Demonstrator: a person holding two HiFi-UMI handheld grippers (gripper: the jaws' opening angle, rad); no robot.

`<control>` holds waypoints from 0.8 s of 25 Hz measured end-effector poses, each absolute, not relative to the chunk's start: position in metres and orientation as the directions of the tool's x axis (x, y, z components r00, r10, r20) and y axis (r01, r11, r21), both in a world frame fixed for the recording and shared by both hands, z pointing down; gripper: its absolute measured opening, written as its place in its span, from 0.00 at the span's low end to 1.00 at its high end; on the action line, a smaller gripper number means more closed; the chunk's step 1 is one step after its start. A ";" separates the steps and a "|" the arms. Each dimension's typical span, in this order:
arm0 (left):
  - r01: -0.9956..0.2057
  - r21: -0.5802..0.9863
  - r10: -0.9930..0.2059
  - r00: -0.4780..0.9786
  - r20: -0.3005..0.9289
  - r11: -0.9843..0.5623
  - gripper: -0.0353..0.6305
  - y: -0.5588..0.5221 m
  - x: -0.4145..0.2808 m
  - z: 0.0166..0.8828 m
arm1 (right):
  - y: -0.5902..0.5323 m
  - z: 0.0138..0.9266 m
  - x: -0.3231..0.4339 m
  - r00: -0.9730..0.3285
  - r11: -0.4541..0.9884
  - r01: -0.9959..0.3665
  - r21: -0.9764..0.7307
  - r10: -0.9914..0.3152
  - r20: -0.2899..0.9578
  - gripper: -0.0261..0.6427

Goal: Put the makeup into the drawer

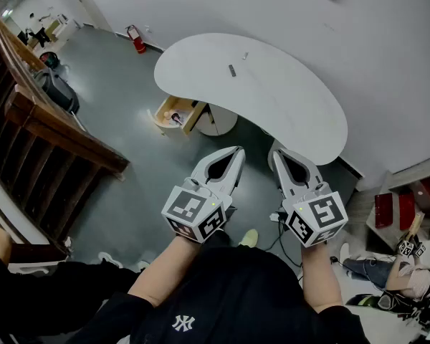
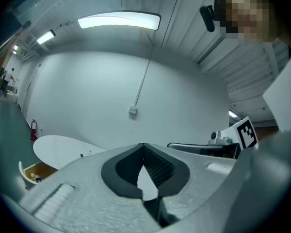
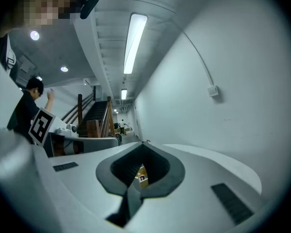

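1. The white table (image 1: 287, 99) stands ahead of you. In the head view its curved near edge runs just beyond both gripper tips.
2. Bare grey floor (image 1: 129, 70) opens to the table's left. A wooden railing (image 1: 57, 135) shuts in your left side.
3. The drawer (image 1: 173, 113) stands pulled out below the table's left end (something small lies in it, too small to name).
4. Your left gripper (image 1: 238, 151) and right gripper (image 1: 274, 151) are side by side, short of the table. Each has its jaws closed tip to tip with nothing between them.
5. The makeup (image 1: 231, 70) is a small dark stick lying flat on the tabletop, well apart from the drawer. A paler small piece (image 1: 245, 56) lies near it.
6. The right gripper view frames a bit of the drawer through the hollow behind its closed tips. The left gripper view puts the table and drawer low at its left edge. Only the head view shows both grippers together.
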State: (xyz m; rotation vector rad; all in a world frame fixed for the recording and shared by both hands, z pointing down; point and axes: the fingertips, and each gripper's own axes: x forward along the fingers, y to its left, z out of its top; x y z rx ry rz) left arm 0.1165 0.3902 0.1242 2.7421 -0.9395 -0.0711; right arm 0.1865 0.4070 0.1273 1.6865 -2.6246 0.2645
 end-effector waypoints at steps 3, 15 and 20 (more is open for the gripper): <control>-0.610 0.243 -0.621 0.783 0.036 -0.755 0.07 0.390 0.115 0.124 | 0.405 0.124 0.188 -0.425 0.412 -0.902 -0.131 -0.901 0.091 0.06; -0.616 0.233 -0.628 0.778 0.030 -0.752 0.07 0.386 0.114 0.120 | 0.407 0.120 0.196 -0.458 0.442 -0.880 -0.176 -0.887 0.060 0.06; -0.658 0.229 -0.669 0.742 0.037 -0.717 0.07 0.371 0.104 0.118 | 0.401 0.117 0.203 -0.480 0.464 -0.863 -0.201 -0.876 0.037 0.06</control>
